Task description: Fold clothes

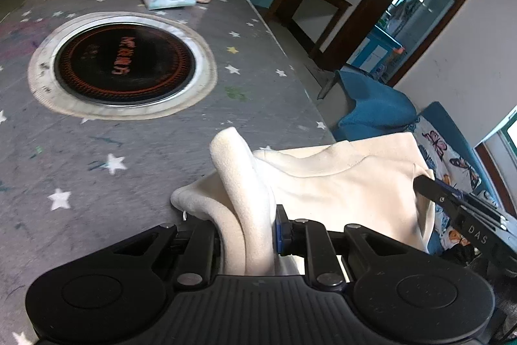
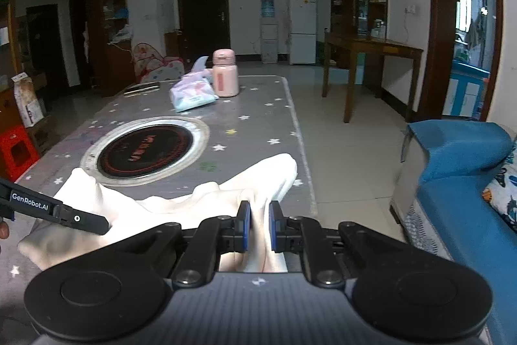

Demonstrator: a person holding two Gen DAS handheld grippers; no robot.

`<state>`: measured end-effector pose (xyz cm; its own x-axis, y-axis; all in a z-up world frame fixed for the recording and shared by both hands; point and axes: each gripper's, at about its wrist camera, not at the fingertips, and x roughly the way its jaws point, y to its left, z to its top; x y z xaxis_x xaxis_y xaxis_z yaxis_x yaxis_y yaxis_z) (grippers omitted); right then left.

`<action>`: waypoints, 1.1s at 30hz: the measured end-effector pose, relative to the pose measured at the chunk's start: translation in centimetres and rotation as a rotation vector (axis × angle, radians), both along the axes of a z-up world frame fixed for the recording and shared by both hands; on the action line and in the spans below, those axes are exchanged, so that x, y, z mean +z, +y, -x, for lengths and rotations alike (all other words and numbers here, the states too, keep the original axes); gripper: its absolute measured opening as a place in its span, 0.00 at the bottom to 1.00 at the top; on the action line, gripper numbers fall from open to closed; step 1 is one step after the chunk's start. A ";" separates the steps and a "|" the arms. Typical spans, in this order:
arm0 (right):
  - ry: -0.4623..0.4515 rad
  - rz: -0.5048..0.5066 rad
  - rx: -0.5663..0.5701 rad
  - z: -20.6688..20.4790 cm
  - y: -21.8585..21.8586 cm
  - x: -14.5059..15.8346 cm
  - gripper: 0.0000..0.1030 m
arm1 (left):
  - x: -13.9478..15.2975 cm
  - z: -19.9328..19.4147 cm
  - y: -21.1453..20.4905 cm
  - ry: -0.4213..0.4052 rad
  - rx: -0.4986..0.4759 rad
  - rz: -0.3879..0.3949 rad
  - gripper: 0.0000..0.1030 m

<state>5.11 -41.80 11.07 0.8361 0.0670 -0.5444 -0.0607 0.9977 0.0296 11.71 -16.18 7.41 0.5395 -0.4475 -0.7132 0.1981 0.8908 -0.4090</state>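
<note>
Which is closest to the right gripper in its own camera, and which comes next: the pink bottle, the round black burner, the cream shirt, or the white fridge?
1. Cream shirt: pinched in the right gripper.
2. Round black burner: ahead-left, set into the table.
3. Pink bottle: at the table's far end.
4. White fridge: against the back wall.

A cream-white fleece garment (image 1: 349,180) lies crumpled at the near right corner of the grey star-patterned surface (image 1: 97,151), just beside the round black hotplate. One bunched fold stands up in a thick loop, its soft nap showing, while the rest spreads flatter toward the surface's right edge, a curved seam visible.
</note>
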 end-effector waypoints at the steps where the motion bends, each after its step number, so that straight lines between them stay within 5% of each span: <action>1: 0.002 -0.002 -0.007 -0.1 -0.3 -0.2 0.10 | -0.2 -0.1 -0.4 0.000 -0.003 -0.008 0.18; 21: 0.071 -0.005 -0.057 -1.6 -2.6 -4.0 0.10 | -3.4 -0.9 -2.7 0.053 -0.032 -0.064 0.19; 33: 0.126 0.019 -0.080 -2.1 -3.0 -5.8 0.10 | -4.5 -1.0 -2.2 0.065 -0.028 -0.092 0.35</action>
